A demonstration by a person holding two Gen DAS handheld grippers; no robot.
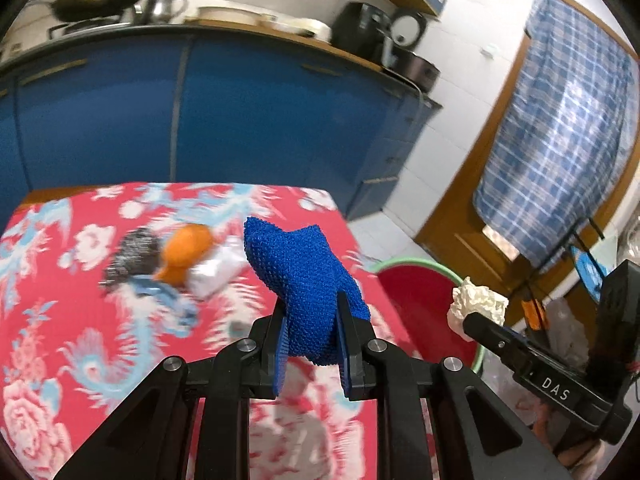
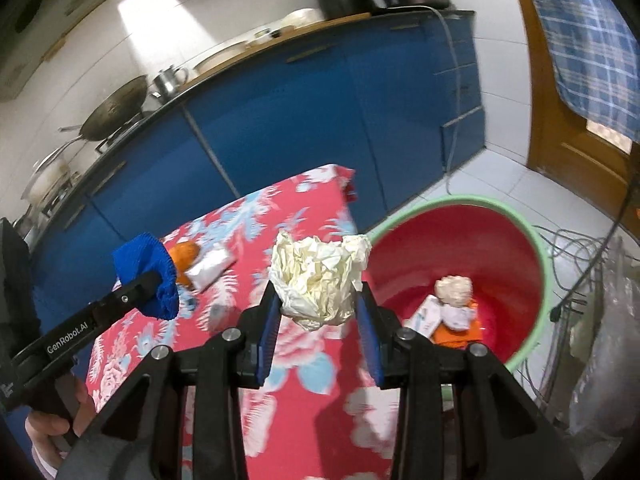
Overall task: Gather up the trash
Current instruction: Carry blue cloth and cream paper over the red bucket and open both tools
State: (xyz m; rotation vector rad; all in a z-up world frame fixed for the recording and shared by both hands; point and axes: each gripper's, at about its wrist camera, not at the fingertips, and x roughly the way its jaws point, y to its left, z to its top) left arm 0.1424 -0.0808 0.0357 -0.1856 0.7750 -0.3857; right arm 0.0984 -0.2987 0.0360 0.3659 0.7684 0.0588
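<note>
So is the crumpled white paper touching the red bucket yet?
Apart. In the right wrist view the right tongs pinch the crumpled paper up above the tablecloth, beside the red bucket, with clear space down to its rim.

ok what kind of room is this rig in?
A home kitchen, most likely: blue cabinets under a counter, a wok on the stove, and a cooker on the counter.

Blue textured scrap (image 1: pixel 306 280) & crumpled cream paper (image 2: pixel 318 280) held aloft; red bin (image 2: pixel 516 248) w/ trash inside.
</note>
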